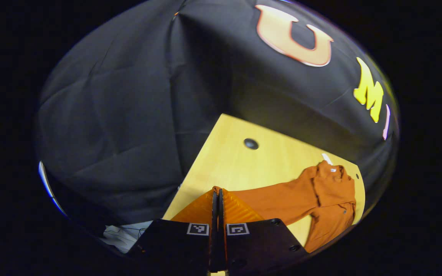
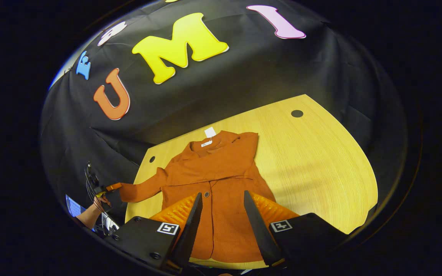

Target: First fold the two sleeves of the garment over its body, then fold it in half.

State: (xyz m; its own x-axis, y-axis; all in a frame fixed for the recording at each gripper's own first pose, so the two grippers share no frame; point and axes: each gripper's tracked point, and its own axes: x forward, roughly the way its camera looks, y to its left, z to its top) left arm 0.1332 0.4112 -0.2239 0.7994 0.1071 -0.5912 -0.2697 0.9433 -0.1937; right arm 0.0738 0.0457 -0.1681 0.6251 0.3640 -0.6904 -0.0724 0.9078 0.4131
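Note:
A rust-orange buttoned garment [image 2: 221, 172] lies flat on the wooden table [image 2: 320, 165], collar toward the wall. One sleeve [image 2: 225, 153] lies folded across the chest. The other sleeve [image 2: 140, 189] stretches out to the table's left edge, where the left gripper [image 2: 108, 188] pinches its cuff. In the left gripper view the left gripper [image 1: 217, 190] is shut, and the sleeve [image 1: 274, 197] runs from its tips to the garment's body [image 1: 332, 199]. My right gripper [image 2: 223, 194] hovers open over the lower front of the garment, with the button placket between its fingers.
A white tag [image 2: 210, 132] sticks out at the collar. Round cable holes [image 2: 297, 113] [image 2: 152, 159] sit near the table's far corners. A person's hand [image 2: 97, 202] holds the left gripper off the table's left edge. Bare wood lies right of the garment.

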